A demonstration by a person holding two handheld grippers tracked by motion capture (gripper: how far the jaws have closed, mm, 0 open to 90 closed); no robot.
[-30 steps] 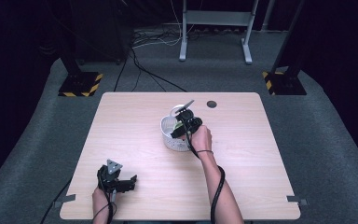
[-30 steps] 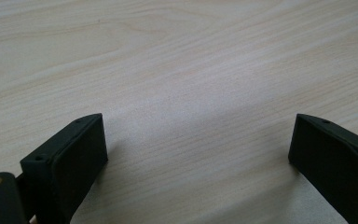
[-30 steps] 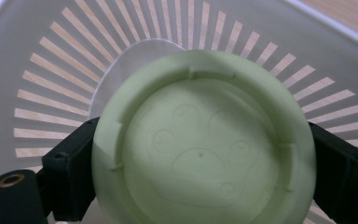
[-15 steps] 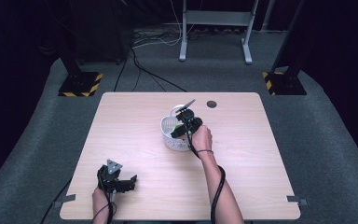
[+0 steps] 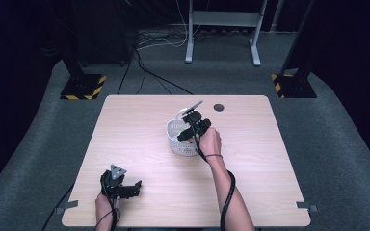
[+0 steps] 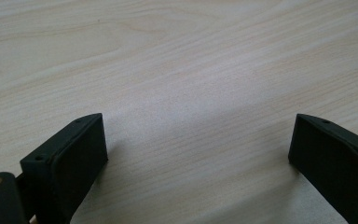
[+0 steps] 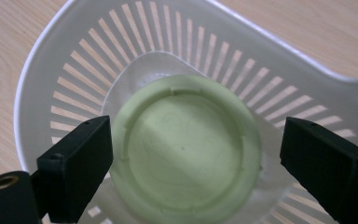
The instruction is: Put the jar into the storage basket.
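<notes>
Nothing moved: right gripper (image 7: 193, 158) still wide over green lid (image 7: 186, 154) in white basket (image 7: 51, 56); jaws may snag slats. Left gripper (image 6: 198, 154) wide, idle.

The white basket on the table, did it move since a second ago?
No. The white basket sits at the same spot in the high view, just short and left of the dark round hole in the table.

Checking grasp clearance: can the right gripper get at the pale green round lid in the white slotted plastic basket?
Probably yes. The right gripper is open with its jaws either side of the pale green round lid, nothing above it inside the white slotted plastic basket.
</notes>
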